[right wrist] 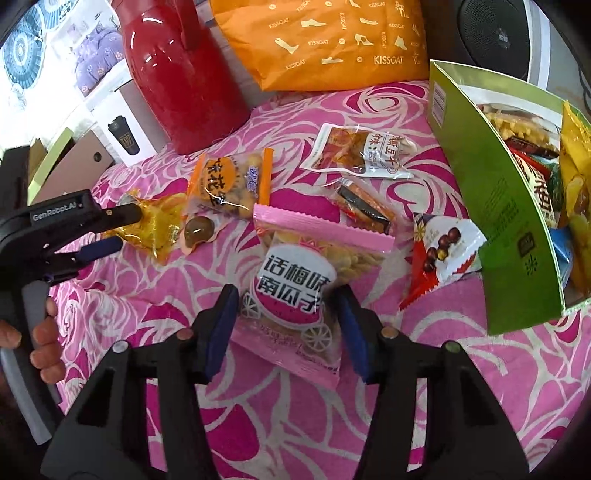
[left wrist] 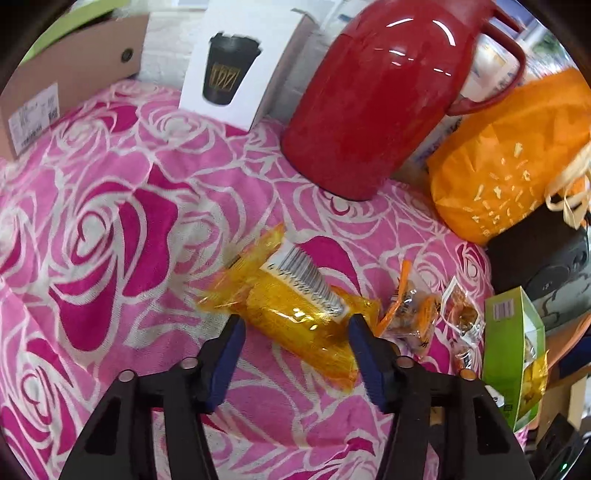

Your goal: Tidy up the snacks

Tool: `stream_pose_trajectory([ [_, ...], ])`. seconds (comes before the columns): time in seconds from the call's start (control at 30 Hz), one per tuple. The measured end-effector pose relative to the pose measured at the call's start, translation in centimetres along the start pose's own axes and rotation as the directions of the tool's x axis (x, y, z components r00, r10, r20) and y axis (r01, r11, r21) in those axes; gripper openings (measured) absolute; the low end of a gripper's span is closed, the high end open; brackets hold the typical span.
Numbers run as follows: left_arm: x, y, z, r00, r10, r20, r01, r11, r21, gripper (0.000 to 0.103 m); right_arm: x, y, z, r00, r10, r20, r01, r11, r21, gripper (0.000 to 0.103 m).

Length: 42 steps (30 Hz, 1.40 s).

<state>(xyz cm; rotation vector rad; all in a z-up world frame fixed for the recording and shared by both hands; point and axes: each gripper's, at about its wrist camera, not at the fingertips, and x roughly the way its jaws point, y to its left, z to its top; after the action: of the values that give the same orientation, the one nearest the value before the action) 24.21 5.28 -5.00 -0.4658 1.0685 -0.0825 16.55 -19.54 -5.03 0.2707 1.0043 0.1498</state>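
Observation:
A yellow snack packet (left wrist: pixel 295 306) with a barcode lies on the pink rose cloth (left wrist: pixel 110 221), between the open blue-padded fingers of my left gripper (left wrist: pixel 297 323). The same packet (right wrist: pixel 155 225) shows in the right wrist view, with my left gripper (right wrist: pixel 118 229) at it. My right gripper (right wrist: pixel 284 295) stands open around a pink seed packet (right wrist: pixel 295 280). Loose around it lie an orange nut packet (right wrist: pixel 229 184), a clear tofu packet (right wrist: pixel 358 151), a thin stick snack (right wrist: pixel 365 206) and a red-white chocolate packet (right wrist: pixel 439 251). A green box (right wrist: pixel 513 229) at the right holds several snacks.
A red thermos jug (left wrist: pixel 384 92) and an orange bag (left wrist: pixel 513 155) stand at the back. A white cup box (left wrist: pixel 236 62) and a brown carton (left wrist: pixel 70 81) sit behind on the left. A black speaker (right wrist: pixel 495 33) is behind the green box (left wrist: pixel 513 354). A hand (right wrist: pixel 40 339) grips the left tool.

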Motion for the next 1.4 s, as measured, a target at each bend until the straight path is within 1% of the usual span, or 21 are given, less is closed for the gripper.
stream_pose_trajectory([
  [0.07,0.5,0.6,0.2,0.999,-0.040,-0.014,0.040,0.999,-0.036,0.064,-0.1,-0.1,-0.2,1.000,0.002,-0.001,-0.002,1.000,-0.004,0.056],
  [0.1,0.7,0.7,0.2,0.998,-0.063,-0.024,0.061,0.997,-0.046,0.060,-0.2,-0.1,-0.3,1.000,0.003,0.001,-0.003,1.000,-0.011,0.056],
  [0.13,0.8,0.8,0.3,0.996,-0.086,-0.028,0.085,0.995,-0.045,0.052,-0.2,0.0,-0.4,1.000,0.007,0.001,-0.007,1.000,-0.023,0.055],
  [0.17,0.8,0.6,0.3,0.993,-0.115,-0.033,0.114,0.993,-0.034,0.042,-0.3,0.0,-0.5,1.000,0.011,0.001,-0.011,1.000,-0.028,0.053],
  [0.2,0.7,0.4,0.4,0.991,-0.125,-0.039,0.124,0.992,-0.023,0.028,-0.5,0.0,-0.5,1.000,0.017,0.001,-0.016,0.999,-0.029,0.051],
  [0.23,0.3,0.1,0.4,0.990,-0.138,-0.039,0.138,0.990,-0.012,0.024,-0.8,0.0,-0.7,1.000,0.024,0.003,-0.024,0.999,-0.033,0.049],
  [0.3,-0.6,-0.8,0.3,0.990,-0.138,-0.029,0.139,0.990,0.033,0.012,-1.4,0.1,-1.0,1.000,0.025,0.009,-0.025,0.999,-0.040,0.048],
  [0.37,-1.5,-1.6,0.0,0.990,-0.141,-0.019,0.142,0.987,0.075,0.010,-2.1,0.3,-1.3,0.999,0.031,0.019,-0.030,0.998,-0.048,0.047],
  [0.57,-3.3,-2.0,-0.6,0.986,-0.169,-0.006,0.169,0.980,0.103,0.009,-4.3,0.4,-2.1,0.998,0.042,0.050,-0.039,0.997,-0.068,0.046],
  [0.63,-4.2,-2.5,-0.8,0.982,-0.188,-0.010,0.187,0.973,0.134,0.006,-4.9,0.4,-2.2,0.997,0.039,0.060,-0.035,0.997,-0.071,0.046],
  [0.8,-6.5,-4.1,-1.3,0.976,-0.215,-0.005,0.212,0.954,0.214,0.004,-6.1,-0.2,-2.1,0.996,0.043,0.083,-0.038,0.998,-0.059,0.046],
  [0.93,-8.3,-6.3,-1.8,0.964,-0.265,-0.009,0.258,0.929,0.266,0.003,-7.2,-0.7,-1.9,0.993,0.049,0.110,-0.044,0.998,-0.046,0.046],
  [1.1,-10.5,-10.3,-2.6,0.949,-0.315,-0.005,0.295,0.880,0.372,0.002,-9.2,-1.7,-1.5,0.986,0.039,0.163,-0.033,0.999,-0.036,0.046],
  [1.13,-10.7,-11.2,-2.7,0.948,-0.320,-0.008,0.296,0.869,0.396,0.002,-9.5,-2.1,-1.5,0.985,0.036,0.171,-0.031,0.999,-0.028,0.046],
  [1.17,-10.9,-11.9,-3.0,0.951,-0.309,-0.009,0.285,0.864,0.415,0.002,-9.7,-2.5,-1.5,0.984,0.028,0.175,-0.025,1.000,-0.020,0.046],
  [1.23,-10.8,-12.7,-3.5,0.963,-0.270,-0.008,0.245,0.860,0.448,0.004,-10.1,-3.2,-1.7,0.983,0.018,0.182,-0.017,1.000,-0.009,0.046],
  [1.27,-10.6,-12.9,-3.8,0.967,-0.253,-0.022,0.235,0.855,0.462,0.012,-10.2,-3.5,-1.9,0.983,0.017,0.181,-0.017,1.000,-0.002,0.046],
  [1.3,-10.4,-12.9,-4.2,0.970,-0.239,-0.035,0.227,0.852,0.473,0.026,-10.3,-3.7,-2.0,0.983,0.018,0.180,-0.018,1.000,0.002,0.047],
  [1.33,-10.3,-12.7,-4.6,0.975,-0.218,-0.042,0.210,0.850,0.484,0.037,-10.2,-3.9,-2.2,0.984,0.019,0.177,-0.020,1.000,0.007,0.047],
  [1.37,-10.2,-12.2,-5.1,0.980,-0.192,-0.044,0.188,0.846,0.499,0.061,-10.1,-4.0,-2.2,0.985,0.021,0.174,-0.023,1.000,0.010,0.047],
  [1.4,-10.0,-11.8,-5.5,0.984,-0.174,-0.042,0.171,0.842,0.512,0.073,-10.0,-4.1,-2.4,0.985,0.025,0.170,-0.028,1.000,0.013,0.047],
])
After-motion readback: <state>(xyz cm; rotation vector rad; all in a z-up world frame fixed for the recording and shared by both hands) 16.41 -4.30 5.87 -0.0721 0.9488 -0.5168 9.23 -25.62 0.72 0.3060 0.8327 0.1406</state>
